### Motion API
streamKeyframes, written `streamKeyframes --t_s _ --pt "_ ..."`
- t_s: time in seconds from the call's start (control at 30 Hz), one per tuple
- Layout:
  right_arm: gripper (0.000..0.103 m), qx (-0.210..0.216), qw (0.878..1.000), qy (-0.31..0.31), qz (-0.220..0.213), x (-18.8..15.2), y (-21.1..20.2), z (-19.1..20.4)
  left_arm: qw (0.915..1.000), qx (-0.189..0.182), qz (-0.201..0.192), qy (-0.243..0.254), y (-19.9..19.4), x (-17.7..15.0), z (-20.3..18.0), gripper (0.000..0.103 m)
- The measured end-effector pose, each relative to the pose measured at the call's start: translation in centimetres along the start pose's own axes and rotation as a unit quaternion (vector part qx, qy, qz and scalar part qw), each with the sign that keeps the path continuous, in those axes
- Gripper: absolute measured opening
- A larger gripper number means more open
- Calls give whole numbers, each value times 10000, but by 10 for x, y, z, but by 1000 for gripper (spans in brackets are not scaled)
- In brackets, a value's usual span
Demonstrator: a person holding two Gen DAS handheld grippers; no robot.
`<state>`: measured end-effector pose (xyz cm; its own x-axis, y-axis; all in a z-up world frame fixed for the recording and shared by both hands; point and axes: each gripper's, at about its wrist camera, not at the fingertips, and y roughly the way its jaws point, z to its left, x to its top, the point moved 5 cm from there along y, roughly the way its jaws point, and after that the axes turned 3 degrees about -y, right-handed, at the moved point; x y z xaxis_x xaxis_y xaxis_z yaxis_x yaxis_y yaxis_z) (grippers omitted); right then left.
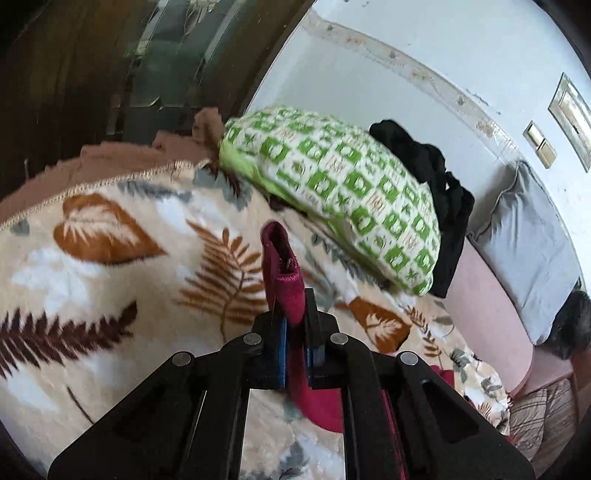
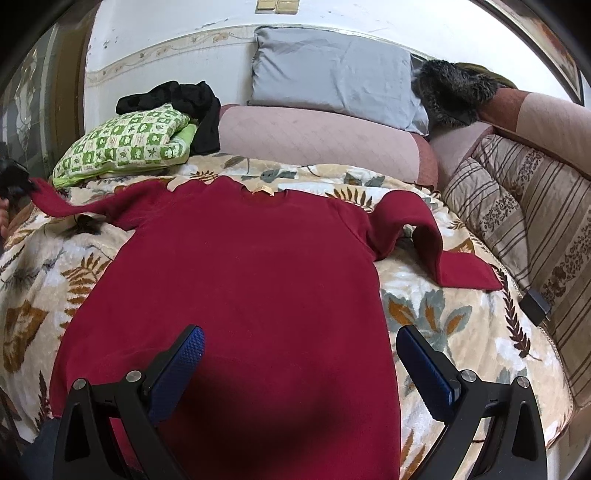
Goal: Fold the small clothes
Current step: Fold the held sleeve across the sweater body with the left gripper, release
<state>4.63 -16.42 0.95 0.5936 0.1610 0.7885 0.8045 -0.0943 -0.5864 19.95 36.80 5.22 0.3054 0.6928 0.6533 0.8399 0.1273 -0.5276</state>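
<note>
Red sweater point(image 2: 236, 280) lies collar at 12 o'clock; left hand-held gripper point(image 1: 293, 317) is clamped on its left sleeve cuff point(image 1: 282, 266), right hand-held gripper point(image 2: 299, 354) gapes over the hem.

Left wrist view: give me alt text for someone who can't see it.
The left claw is shut on the cuff of a dark red sweater sleeve, held above a leaf-patterned blanket. A green checked pillow lies beyond.

Before you lies a bed under a leaf-patterned blanket point(image 2: 443, 332), backed by a white wall point(image 2: 177, 33) with a patterned border, a grey pillow point(image 2: 332, 70), a green-checked cushion point(image 2: 125, 144) and striped cushions point(image 2: 517, 206) alongside.
</note>
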Motion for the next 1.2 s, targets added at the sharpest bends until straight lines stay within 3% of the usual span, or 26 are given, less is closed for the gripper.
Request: streamKeyframes --t_s 0.13,0.23,0.33,0.4,0.57,0.73,0.87,1.0,1.07,1.1,1.17,1.2 --pt "103 -19 10000 -17 -26 0 -1 1 9988 -404 174 229 0 -6 -33 6" --pt "103 -17 10000 11 -48 1 -1 0 9917 -1046 286 690 -9 -25 -98 6" --pt "103 11 10000 38 -68 1 -2 -1 9734 -1789 462 1354 -23 -57 -183 6" --pt "103 55 9999 95 -73 1 -2 -3 9563 -2173 672 1837 -27 -93 -241 6" --pt "103 152 9995 259 -63 1 -2 -9 9199 -2518 1442 2639 0 -202 -336 6" --pt "103 -143 9965 820 -84 -4 -6 -35 8872 -2652 2254 3029 28 -300 -375 6" --pt "103 -394 9878 1502 79 -13 -2 -64 8650 -2773 2564 3303 31 -340 -390 6" --pt "102 -324 9860 1612 272 -15 8 -68 8603 -2698 2673 3402 41 -355 -394 6" --pt "102 -330 9870 1555 228 -13 6 -65 8522 -2704 2903 3411 46 -366 -394 7" --pt "102 -336 9875 1526 212 -13 6 -64 8476 -2717 3030 3406 49 -371 -393 10" --pt "102 -331 9875 1522 221 -13 7 -65 8351 -2792 3317 3387 48 -383 -392 31" --pt "102 -325 9874 1531 227 -14 7 -65 8290 -2830 3432 3390 47 -386 -390 46"
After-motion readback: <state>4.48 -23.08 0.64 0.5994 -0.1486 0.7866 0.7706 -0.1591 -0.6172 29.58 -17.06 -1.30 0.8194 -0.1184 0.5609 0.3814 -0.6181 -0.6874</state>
